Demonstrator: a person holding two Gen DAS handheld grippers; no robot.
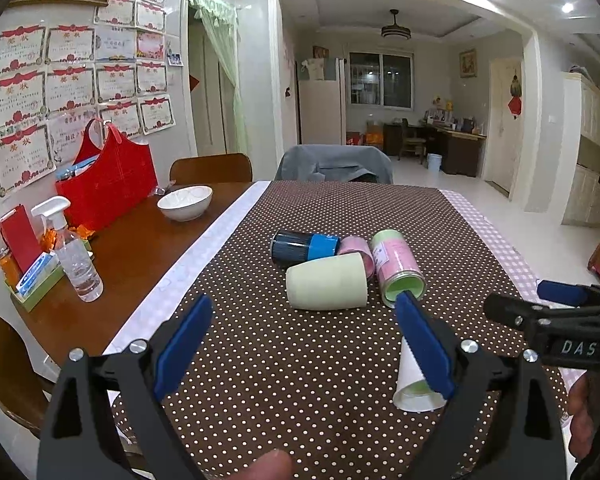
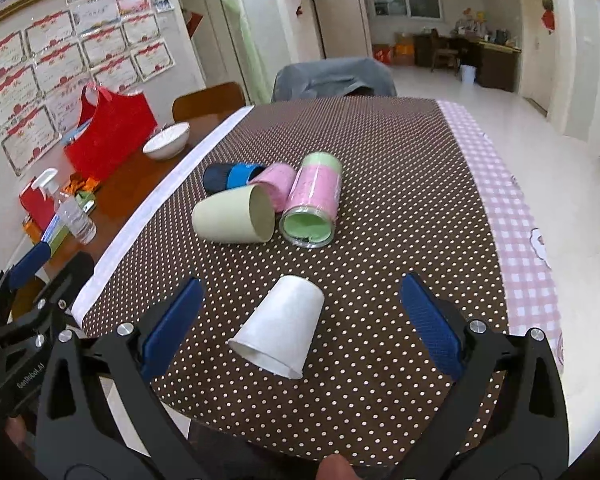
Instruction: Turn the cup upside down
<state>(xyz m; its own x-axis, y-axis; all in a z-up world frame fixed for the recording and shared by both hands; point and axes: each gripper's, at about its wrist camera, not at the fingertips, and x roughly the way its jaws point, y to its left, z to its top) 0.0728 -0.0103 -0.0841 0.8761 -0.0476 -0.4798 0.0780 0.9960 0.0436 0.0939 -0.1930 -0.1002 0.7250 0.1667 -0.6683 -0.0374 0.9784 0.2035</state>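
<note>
Left gripper [image 1: 304,340] with blue-padded fingers [image 1: 182,344] spread wide apart above a brown, white-dotted tablecloth [image 1: 300,360]. A white paper cup [image 1: 410,384] lies on its side partly behind the right-hand finger, its mouth toward the camera. Ahead of the gripper, four cups lie clustered on their sides: a pale green plastic cup [image 1: 328,282], a dark blue cup with a bright blue band [image 1: 300,246], a pink cup [image 1: 358,249] and a pink-and-green cylindrical cup [image 1: 396,266]. The right gripper [image 1: 560,308] enters at the right edge; whether its fingers are apart cannot be judged. Far ahead to the left stands a white ceramic bowl [image 1: 185,202].
</note>
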